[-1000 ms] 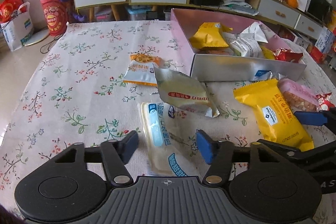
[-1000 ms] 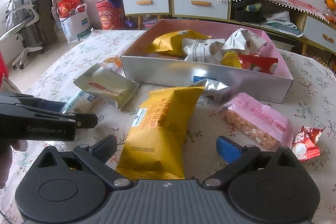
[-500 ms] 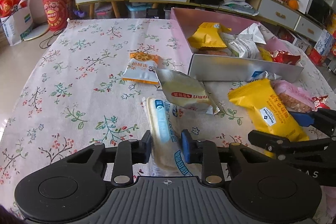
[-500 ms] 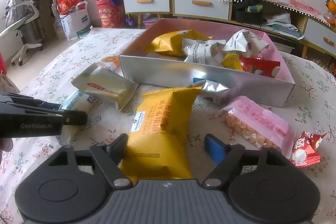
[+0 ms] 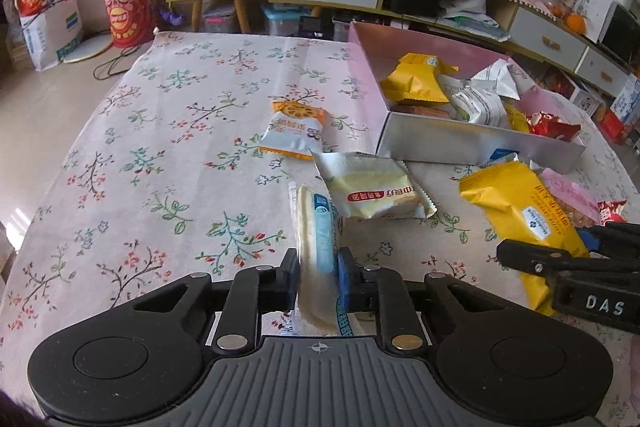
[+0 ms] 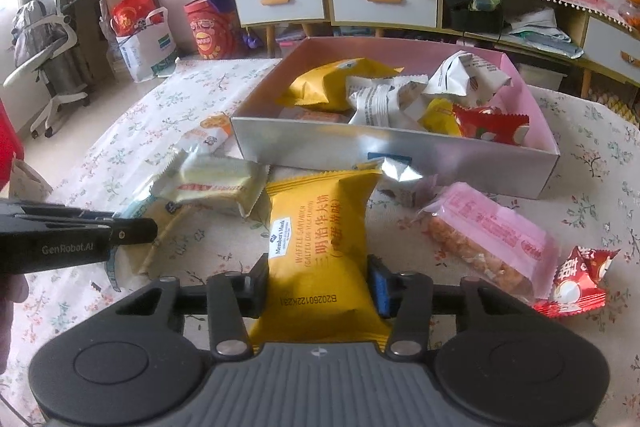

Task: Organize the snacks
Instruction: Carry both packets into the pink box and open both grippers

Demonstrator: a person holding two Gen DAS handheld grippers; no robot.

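My left gripper [image 5: 318, 281] is shut on a long clear-and-blue snack pack [image 5: 314, 239] and squeezes it edge-up just above the floral tablecloth. My right gripper [image 6: 318, 285] is shut on a yellow waffle sandwich pack [image 6: 320, 227]; it also shows in the left wrist view [image 5: 520, 207]. The pink snack box [image 6: 400, 151] with a silver front wall holds several packs and stands beyond both grippers. A pale cream pack [image 5: 372, 187] lies against the blue pack's far end.
An orange-and-white pack [image 5: 294, 131] lies left of the box. A pink pack [image 6: 488, 235] and a small red pack [image 6: 576, 279] lie at the right. A silver pack [image 6: 396, 171] leans at the box front. Cabinets stand behind the table.
Both grippers have closed from open: the left on the blue pack, which now stands on edge, the right on the yellow pack. Both moved slightly forward.
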